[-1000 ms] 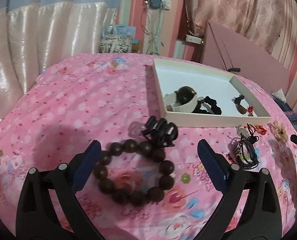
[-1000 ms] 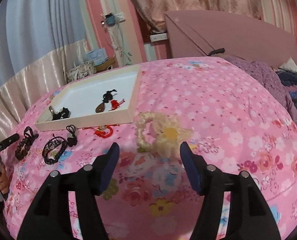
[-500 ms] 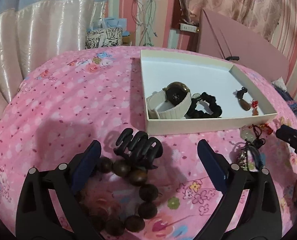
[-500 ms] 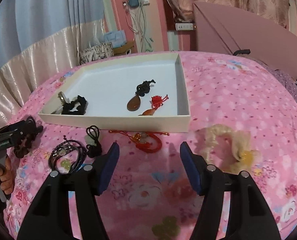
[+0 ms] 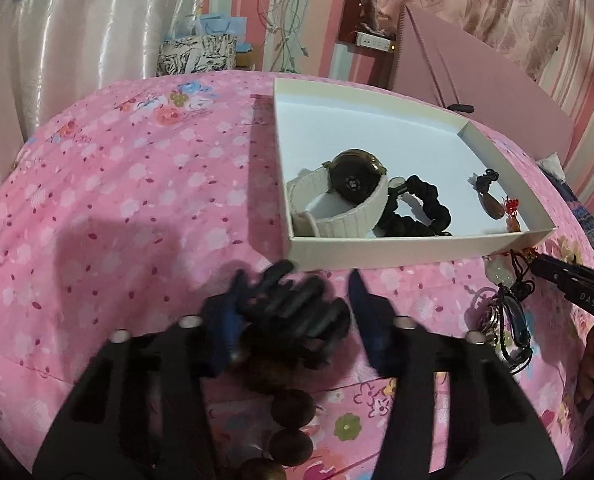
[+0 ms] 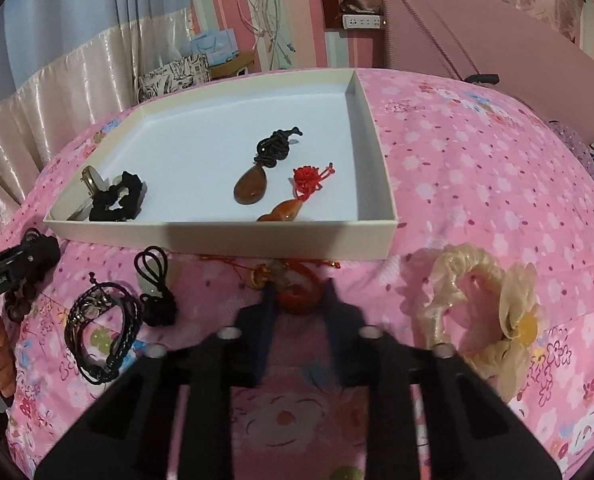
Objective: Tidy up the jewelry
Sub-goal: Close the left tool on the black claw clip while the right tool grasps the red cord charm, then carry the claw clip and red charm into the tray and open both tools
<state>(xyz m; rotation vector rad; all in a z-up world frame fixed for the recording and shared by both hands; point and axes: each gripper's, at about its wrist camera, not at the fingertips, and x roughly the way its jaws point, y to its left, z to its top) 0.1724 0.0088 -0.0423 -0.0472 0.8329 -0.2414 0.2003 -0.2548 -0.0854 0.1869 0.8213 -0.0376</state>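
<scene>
Black hair clip (image 5: 297,306) lies crosswise between the closing left claw (image 5: 295,304).

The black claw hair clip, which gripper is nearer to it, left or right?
Left. The left gripper is closing with the black claw hair clip between its fingers. The right gripper is closing around a red pendant, off to the side past the cord bracelets.

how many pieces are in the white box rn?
4 in the white box: white-strap watch in near left corner, black scrunchie beside it, brown teardrop pendant mid-box, red-knot orange pendant right of it. The near wall may hide more.
</scene>
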